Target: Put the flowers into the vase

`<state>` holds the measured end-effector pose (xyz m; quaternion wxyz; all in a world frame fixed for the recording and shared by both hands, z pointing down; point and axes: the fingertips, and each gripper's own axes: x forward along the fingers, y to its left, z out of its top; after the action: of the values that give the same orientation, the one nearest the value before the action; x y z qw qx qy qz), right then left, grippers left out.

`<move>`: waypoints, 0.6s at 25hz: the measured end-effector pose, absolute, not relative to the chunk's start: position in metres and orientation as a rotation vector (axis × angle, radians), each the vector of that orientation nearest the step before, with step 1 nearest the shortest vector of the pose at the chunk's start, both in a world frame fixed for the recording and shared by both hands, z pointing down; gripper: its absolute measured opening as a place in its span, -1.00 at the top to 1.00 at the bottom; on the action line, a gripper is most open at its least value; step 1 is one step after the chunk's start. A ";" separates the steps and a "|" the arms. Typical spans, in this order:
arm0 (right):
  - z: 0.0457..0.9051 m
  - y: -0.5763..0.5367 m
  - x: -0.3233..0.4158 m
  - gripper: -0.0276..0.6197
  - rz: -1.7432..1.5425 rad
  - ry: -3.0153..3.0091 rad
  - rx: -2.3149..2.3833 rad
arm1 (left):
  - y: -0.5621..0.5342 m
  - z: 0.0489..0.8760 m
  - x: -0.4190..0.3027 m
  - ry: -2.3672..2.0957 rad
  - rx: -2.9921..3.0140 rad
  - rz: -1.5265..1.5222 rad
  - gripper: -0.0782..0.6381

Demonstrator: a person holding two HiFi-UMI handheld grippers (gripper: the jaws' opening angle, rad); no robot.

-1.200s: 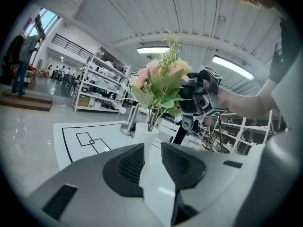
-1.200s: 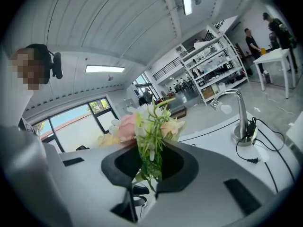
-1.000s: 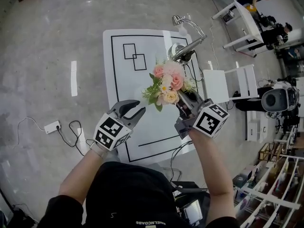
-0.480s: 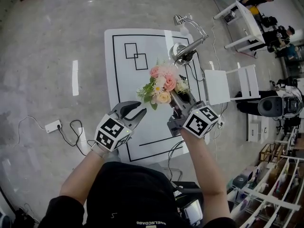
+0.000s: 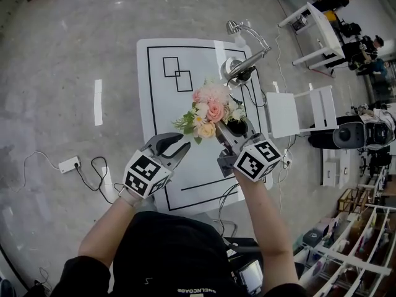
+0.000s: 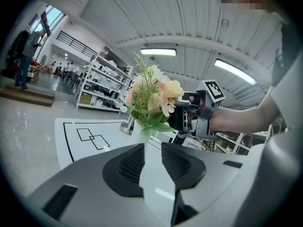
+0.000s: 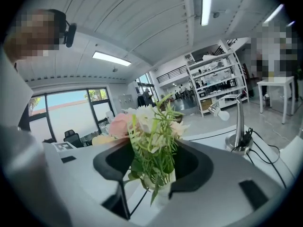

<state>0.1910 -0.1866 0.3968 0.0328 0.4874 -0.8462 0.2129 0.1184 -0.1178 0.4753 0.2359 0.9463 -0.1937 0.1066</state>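
R gripper (image 5: 234, 129) level w/ flowers (image 5: 209, 109). Jaws opening, standing wide either side of the stems, pads not pressing on them. Reads as letting go.

Stems down in white vase (image 7: 163, 187), upright on white table (image 5: 158, 98), near desk lamp (image 5: 244, 64). Blooms tilted a bit to head view's left, prob. top-heavy.

L gripper (image 5: 179, 148) parked toward table's front edge, apart from vase. Jaws a little apart, nothing btwn them, only bare table seen thru the gap. Prob. kept back to leave R side room, yet close enough to steady vase if needed.

Task looks nearly done: flowers in vase, release under way. Next calls for backing R gripper straight out w/o snagging leaves. Risk: tipping the narrow vase.
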 end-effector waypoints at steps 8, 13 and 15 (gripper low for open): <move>0.402 -0.183 0.197 -0.08 0.606 -2.552 1.533 | -0.116 0.476 0.119 -0.537 2.595 0.293 0.52; 0.405 -0.175 0.203 -0.15 0.626 -2.552 1.541 | -0.114 0.477 0.119 -0.539 2.591 0.294 0.52; 0.406 -0.172 0.204 -0.17 0.633 -2.553 1.547 | -0.112 0.478 0.119 -0.537 2.590 0.296 0.52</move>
<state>0.2039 -0.1720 0.4061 0.0450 0.5064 -0.8358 0.2071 0.1187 -0.1124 0.4776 0.2378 0.9452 -0.1960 0.1082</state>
